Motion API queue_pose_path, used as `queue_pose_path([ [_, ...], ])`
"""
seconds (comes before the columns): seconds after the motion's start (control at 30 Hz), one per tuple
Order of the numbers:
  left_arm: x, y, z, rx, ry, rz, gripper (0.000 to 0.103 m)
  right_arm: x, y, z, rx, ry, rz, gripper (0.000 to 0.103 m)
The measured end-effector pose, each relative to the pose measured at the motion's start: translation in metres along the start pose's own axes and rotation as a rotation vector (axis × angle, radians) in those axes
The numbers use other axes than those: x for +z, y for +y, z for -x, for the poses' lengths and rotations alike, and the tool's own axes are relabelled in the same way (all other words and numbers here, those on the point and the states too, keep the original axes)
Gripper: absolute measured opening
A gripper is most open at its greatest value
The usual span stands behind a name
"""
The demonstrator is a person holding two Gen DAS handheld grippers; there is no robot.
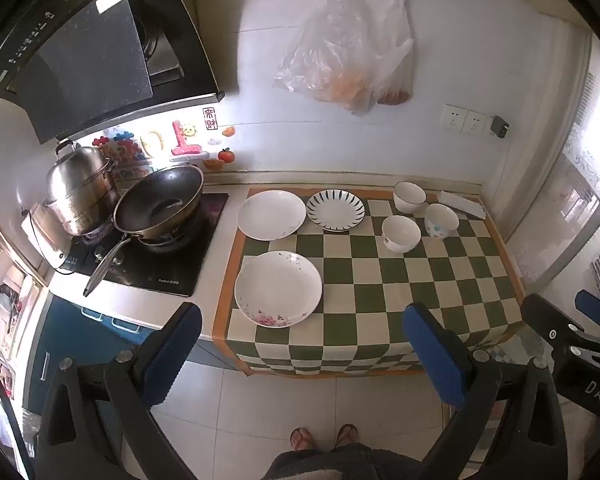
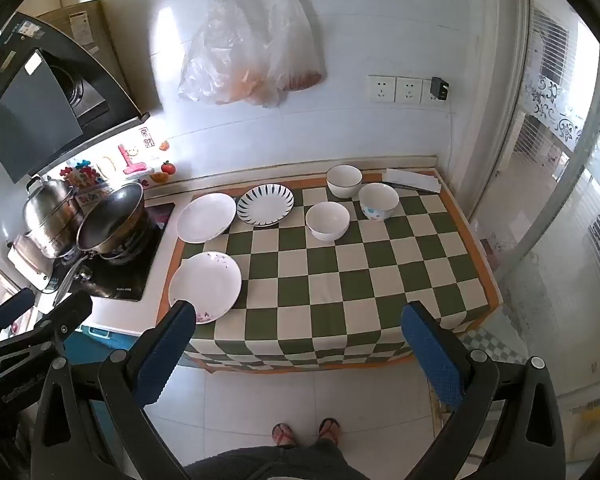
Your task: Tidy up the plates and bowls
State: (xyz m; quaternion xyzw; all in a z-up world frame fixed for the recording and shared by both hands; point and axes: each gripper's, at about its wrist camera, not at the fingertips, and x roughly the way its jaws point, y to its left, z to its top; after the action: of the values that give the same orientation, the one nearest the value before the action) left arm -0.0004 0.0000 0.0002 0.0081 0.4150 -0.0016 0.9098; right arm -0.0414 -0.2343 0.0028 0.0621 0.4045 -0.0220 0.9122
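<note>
I hold my left gripper [image 1: 302, 342] out over the floor in front of the counter, its blue pads spread wide with nothing between them, and my right gripper [image 2: 298, 340] is the same: jaws wide apart, empty, low in its frame. Both point down toward the checked cloth [image 1: 420, 280] that covers the counter and hangs over its near edge. In the left view three plates lie on the left part of the cloth: a flowered plate [image 1: 278, 288] nearest me at centre frame, a plain white plate [image 1: 271, 214] behind it, and a striped plate [image 1: 335, 210] just right of the white one, their rims close together. Right of the plates stand three bowls, all apart from one another: a white bowl [image 1: 409, 197] at the back, a flowered bowl [image 1: 401, 233] in front of it, and a dotted bowl [image 1: 441, 220] to the right, tilted on its side. A folded paper [image 1: 462, 203] lies behind the dotted bowl by the wall. At left of the frame a wok [image 1: 158, 204] and a steel pot [image 1: 80, 188] sit on the stove [image 1: 160, 268]. Two plastic bags [image 1: 344, 52] hang from a rail on the wall at upper centre. At the bottom edge I see my feet [image 1: 324, 436] in sandals on the tiled floor.
</note>
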Motion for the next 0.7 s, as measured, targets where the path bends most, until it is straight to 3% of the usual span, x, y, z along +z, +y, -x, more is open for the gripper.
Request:
queue_pose_path([
  [0.7,0.0022,0.0028,0.0038,0.004,0.007,0.0,0.103,0.0006,0.0007,-0.0014,0.002,-0.005,0.0,0.103],
])
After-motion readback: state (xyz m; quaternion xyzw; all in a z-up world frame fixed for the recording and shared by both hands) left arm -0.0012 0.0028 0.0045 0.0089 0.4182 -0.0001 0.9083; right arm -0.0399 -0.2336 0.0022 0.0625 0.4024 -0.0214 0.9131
